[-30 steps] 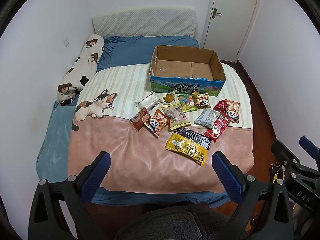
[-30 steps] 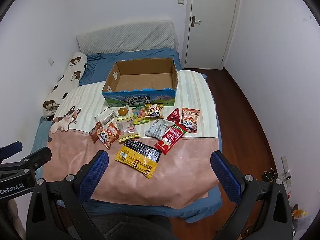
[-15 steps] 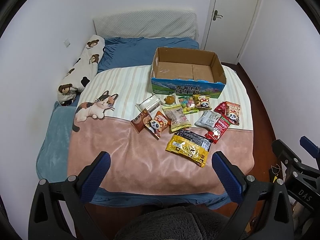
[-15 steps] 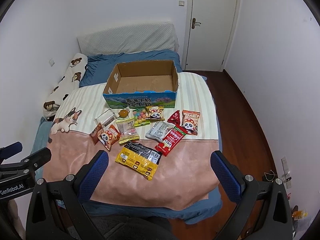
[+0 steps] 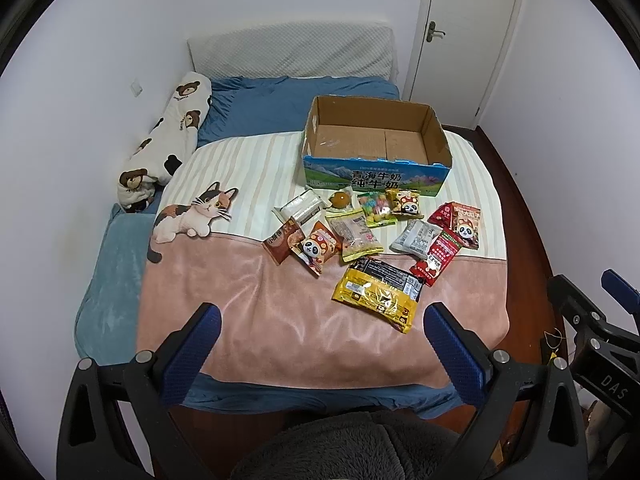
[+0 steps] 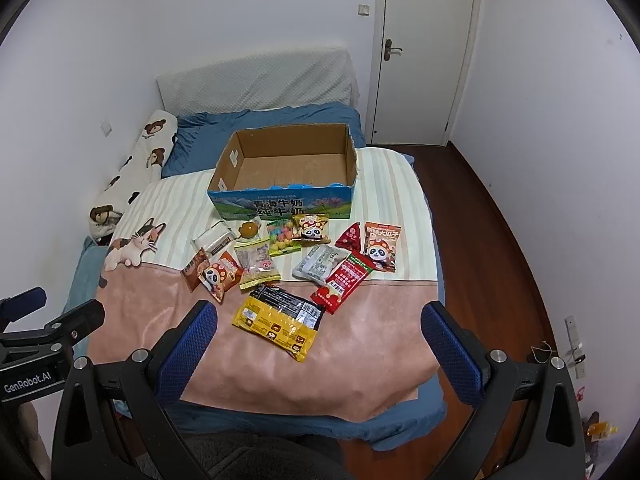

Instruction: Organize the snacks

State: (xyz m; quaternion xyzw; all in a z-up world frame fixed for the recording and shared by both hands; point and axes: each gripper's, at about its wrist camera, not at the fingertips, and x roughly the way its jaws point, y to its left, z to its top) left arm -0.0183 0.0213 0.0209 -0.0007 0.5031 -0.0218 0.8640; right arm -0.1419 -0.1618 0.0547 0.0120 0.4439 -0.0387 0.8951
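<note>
An open cardboard box (image 5: 376, 142) (image 6: 286, 162) with a blue printed front stands empty on the bed. Several snack packets lie in front of it: a big yellow bag (image 5: 378, 294) (image 6: 278, 322), a red packet (image 5: 438, 256) (image 6: 345, 280), panda bags (image 5: 316, 246) (image 6: 380, 246), a grey packet (image 5: 418, 236), and a candy bag (image 6: 282, 236). My left gripper (image 5: 320, 344) is open and empty above the bed's foot end. My right gripper (image 6: 320, 344) is open and empty, also short of the snacks.
The bed has a pink and striped blanket with a cat print (image 5: 192, 216). A bear-print bolster (image 5: 168, 144) lies along the left wall. A white door (image 6: 424, 48) and wooden floor (image 6: 492, 232) are on the right. The other gripper shows at each view's edge (image 5: 592, 328) (image 6: 36, 332).
Both grippers have moved slightly, so the bed and snacks sit a little lower in view. Nothing was grasped and the snacks have not moved.
</note>
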